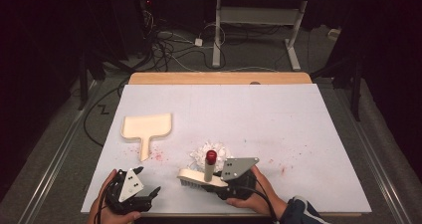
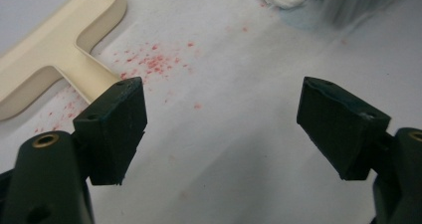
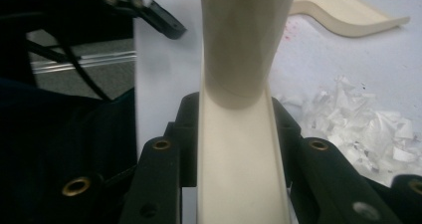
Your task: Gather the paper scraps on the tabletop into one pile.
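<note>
From above: the right gripper is clamped on the cream red-capped hand brush, bristles just before the shredded white paper pile; the cream plastic dustpan lies beyond-left. Left gripper view: jaws apart, dustpan handle beside them. Right gripper view: brush body gripped.

Quick count for the table: one cream dustpan toward the left edge, one brush near the front edge, one pile of paper shreds, and two grippers, left and right.
</note>
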Motion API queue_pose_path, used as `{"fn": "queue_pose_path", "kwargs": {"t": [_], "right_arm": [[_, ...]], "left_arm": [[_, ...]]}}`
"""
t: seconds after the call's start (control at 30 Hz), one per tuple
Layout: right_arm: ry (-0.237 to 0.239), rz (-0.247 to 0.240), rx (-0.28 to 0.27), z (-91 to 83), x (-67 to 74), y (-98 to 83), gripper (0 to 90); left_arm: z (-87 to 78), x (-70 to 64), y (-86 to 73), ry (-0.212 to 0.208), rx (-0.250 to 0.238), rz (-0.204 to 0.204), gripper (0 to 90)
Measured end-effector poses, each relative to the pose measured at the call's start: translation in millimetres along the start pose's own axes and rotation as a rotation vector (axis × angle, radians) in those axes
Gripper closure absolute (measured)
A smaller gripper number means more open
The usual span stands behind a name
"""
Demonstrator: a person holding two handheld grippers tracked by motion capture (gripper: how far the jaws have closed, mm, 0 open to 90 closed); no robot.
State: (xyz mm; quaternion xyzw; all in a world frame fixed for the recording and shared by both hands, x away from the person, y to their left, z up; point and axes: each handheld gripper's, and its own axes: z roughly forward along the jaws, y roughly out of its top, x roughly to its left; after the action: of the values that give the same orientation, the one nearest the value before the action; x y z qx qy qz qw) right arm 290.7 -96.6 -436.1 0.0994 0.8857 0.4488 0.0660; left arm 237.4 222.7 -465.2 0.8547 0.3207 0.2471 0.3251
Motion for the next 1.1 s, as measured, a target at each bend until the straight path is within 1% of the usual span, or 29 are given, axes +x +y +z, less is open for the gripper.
{"fn": "queue_pose_path", "kwargs": {"t": [0.03,0.07,0.1,0.13,0.17,0.2,0.23,0.27,0.33,0.4,0.47,0.53,0.57,0.63,0.67,0.7,0.73,0.77,0.8,0.9,0.93,0.97,1.0,1.03,1.07,1.1], "right_arm": [[-0.002,0.015,0.003,4.3,-2.1,0.1,68.1],[-0.012,0.017,0.007,7.6,-4.7,0.6,68.1],[-0.04,0.018,0.008,9.3,-7.3,1.1,68.1],[-0.04,0.018,0.008,9.3,-7.3,1.1,68.1],[-0.08,0.048,0.007,9.5,-15.1,0.8,68.1],[-0.104,0.055,0.009,8.3,-19.4,-0.2,68.1],[-0.127,0.075,0.012,6.4,-23.3,-1.2,68.1],[-0.143,0.092,0.011,4.4,-27.4,-2.2,68.1],[-0.174,0.106,0.009,0.9,-33.5,-3.4,68.1],[-0.168,0.118,-0.006,-2.6,-36.2,-3.9,68.1],[-0.16,0.118,-0.011,-4.6,-36.2,-3.5,68.0],[-0.143,0.11,-0.031,-14.6,-33.1,0.5,68.0],[-0.146,0.106,-0.036,-19.8,-31.5,2.0,68.0],[-0.142,0.101,-0.054,-33.0,-28.9,4.6,67.9],[-0.144,0.102,-0.066,-40.9,-28.1,5.7,67.9],[-0.156,0.103,-0.077,-49.4,-27.8,6.7,67.9],[-0.156,0.103,-0.077,-49.4,-27.8,6.7,67.9],[-0.185,0.114,-0.09,-65.9,-29.2,8.5,67.9],[-0.185,0.114,-0.09,-65.9,-29.2,8.5,67.9],[-0.269,0.131,-0.106,-85.8,-35.1,7.7,67.9],[-0.335,0.16,-0.109,-93.0,-42.8,3.7,67.9],[-0.377,0.175,-0.099,-94.4,-47.0,1.0,67.9],[-0.377,0.175,-0.099,-94.4,-47.0,1.0,67.9],[-0.463,0.189,-0.073,-92.0,-55.2,-5.5,67.9],[-0.499,0.199,-0.054,-88.7,-59.1,-8.6,67.9],[-0.524,0.205,-0.036,-84.1,-63.2,-11.4,68.0]], "left_arm": [[0.4,-0.8,-0.4,-0.009,0.008,-0.011,18.9],[0.4,-0.8,-0.4,-0.009,0.008,-0.011,18.9],[1.7,-1.0,-0.5,-0.011,0.008,0.004,18.9],[1.7,-1.0,-0.5,-0.011,0.008,0.004,18.9],[2.9,-2.3,-1.1,-0.019,0.012,0.007,18.9],[2.9,-2.3,-1.1,-0.019,0.012,0.007,18.9],[4.2,-4.0,-1.7,-0.029,0.021,0.015,18.9],[4.9,-5.4,-1.9,-0.038,0.031,0.009,18.9],[5.8,-6.5,-1.7,-0.042,0.033,0.012,18.9],[7.1,-9.1,-0.7,-0.049,0.038,0.024,18.9],[7.5,-9.9,-0.5,-0.05,0.039,0.026,18.9],[8.1,-11.1,-0.2,-0.057,0.042,0.029,18.9],[8.8,-12.3,0.0,-0.058,0.048,0.038,18.9],[8.8,-12.4,-0.1,-0.059,0.048,0.039,18.9],[8.7,-12.1,-0.2,-0.058,0.048,0.038,18.9],[8.5,-11.8,-0.3,-0.058,0.047,0.036,18.9],[8.5,-11.8,-0.3,-0.058,0.047,0.036,18.9],[8.3,-11.6,-0.2,-0.057,0.047,0.037,18.9],[8.3,-11.6,-0.2,-0.057,0.047,0.037,18.9],[8.9,-12.1,0.5,-0.058,0.047,0.039,18.9],[9.7,-12.5,1.0,-0.059,0.047,0.039,18.9],[9.7,-12.5,1.0,-0.059,0.047,0.039,18.9],[10.2,-12.5,1.2,-0.059,0.047,0.039,18.9],[11.4,-12.3,1.8,-0.057,0.047,0.048,18.9],[11.4,-12.3,1.8,-0.057,0.047,0.048,18.9],[12.7,-12.8,1.8,-0.063,0.055,0.041,18.9]]}}
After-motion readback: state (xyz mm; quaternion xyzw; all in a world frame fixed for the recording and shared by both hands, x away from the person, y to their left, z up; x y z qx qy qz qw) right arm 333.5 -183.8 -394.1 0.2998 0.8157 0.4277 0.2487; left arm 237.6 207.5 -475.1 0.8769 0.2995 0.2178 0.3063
